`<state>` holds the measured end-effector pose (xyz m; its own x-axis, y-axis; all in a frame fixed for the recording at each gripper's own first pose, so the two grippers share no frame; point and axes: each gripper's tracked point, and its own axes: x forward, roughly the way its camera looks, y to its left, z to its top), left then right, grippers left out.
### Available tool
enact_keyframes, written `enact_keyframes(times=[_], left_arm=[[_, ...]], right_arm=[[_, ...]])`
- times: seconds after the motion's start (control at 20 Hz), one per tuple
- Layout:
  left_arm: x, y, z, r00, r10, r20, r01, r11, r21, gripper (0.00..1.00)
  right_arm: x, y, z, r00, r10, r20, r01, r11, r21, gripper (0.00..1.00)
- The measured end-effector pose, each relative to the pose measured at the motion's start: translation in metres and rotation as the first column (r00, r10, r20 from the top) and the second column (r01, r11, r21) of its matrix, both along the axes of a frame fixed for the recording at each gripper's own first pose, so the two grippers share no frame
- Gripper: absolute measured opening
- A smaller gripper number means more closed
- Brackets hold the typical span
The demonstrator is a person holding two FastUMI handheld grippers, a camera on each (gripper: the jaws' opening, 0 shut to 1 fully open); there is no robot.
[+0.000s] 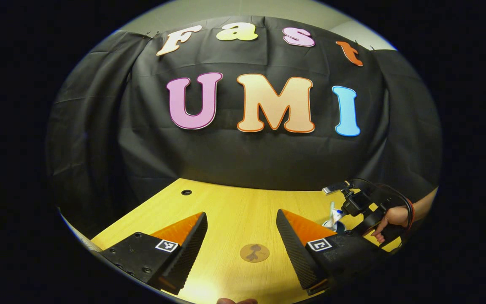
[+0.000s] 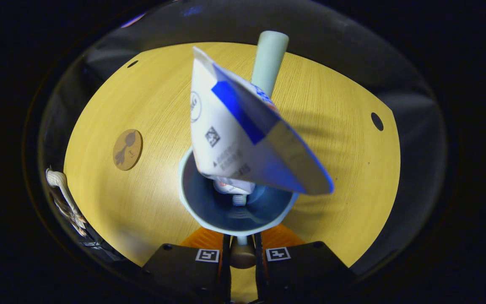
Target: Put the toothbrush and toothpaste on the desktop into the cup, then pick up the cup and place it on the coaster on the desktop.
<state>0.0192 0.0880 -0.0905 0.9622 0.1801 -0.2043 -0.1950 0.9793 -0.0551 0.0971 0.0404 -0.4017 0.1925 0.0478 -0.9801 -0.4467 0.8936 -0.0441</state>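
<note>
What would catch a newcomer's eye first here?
The toothpaste tube standing in the cup, dead centre of the right gripper view, with the toothbrush behind it. The right gripper is shut on the cup's rim. Next, the coaster lies bare between the open left gripper's fingers.

One cup [image 2: 209, 207], holding one toothpaste tube [image 2: 243, 139] and one toothbrush [image 2: 269, 59]. One round coaster [image 2: 127, 149] on one desk [image 2: 331, 177]. Two small holes in the desk top, one [image 2: 132, 64] toward the left edge and one [image 2: 376, 121] toward the right in the right gripper view. Two grippers: the left gripper [image 1: 241, 236] and the right gripper [image 2: 241, 253]. One hand [image 1: 390, 219] on the far gripper in the left gripper view.
</note>
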Motion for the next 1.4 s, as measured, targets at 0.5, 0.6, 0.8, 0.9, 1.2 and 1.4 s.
enact_keyframes(times=[0.5,0.6,0.8,0.9,1.2,1.4], left_arm=[[-0.007,-0.001,0.000,1.000,-0.020,0.000,0.020,1.000,-0.002,0.95],[-0.009,0.000,0.001,1.000,-0.026,0.004,0.026,1.000,-0.004,0.95],[-0.015,0.005,0.005,0.999,-0.030,0.018,0.030,1.000,-0.003,0.95],[-0.018,0.006,0.003,0.999,-0.032,0.013,0.032,0.999,-0.005,0.94],[-0.027,0.020,0.002,1.000,-0.005,0.012,0.005,1.000,-0.012,0.95],[-0.032,0.032,0.005,1.000,0.018,0.017,-0.018,1.000,-0.007,0.95]], right_arm=[[0.001,0.002,-0.001,1.000,0.007,0.027,-0.007,1.000,0.012,0.26],[0.004,0.003,-0.003,0.999,0.007,0.036,-0.008,1.000,0.015,0.25],[0.014,0.014,-0.007,0.999,0.010,0.038,-0.011,1.000,0.026,0.25],[0.023,0.025,-0.013,0.999,0.021,0.035,-0.022,0.999,0.030,0.25],[0.024,0.043,-0.028,0.998,0.064,0.024,-0.064,0.998,0.028,0.25],[0.027,0.063,-0.020,0.995,0.099,0.033,-0.100,0.994,0.037,0.26]])
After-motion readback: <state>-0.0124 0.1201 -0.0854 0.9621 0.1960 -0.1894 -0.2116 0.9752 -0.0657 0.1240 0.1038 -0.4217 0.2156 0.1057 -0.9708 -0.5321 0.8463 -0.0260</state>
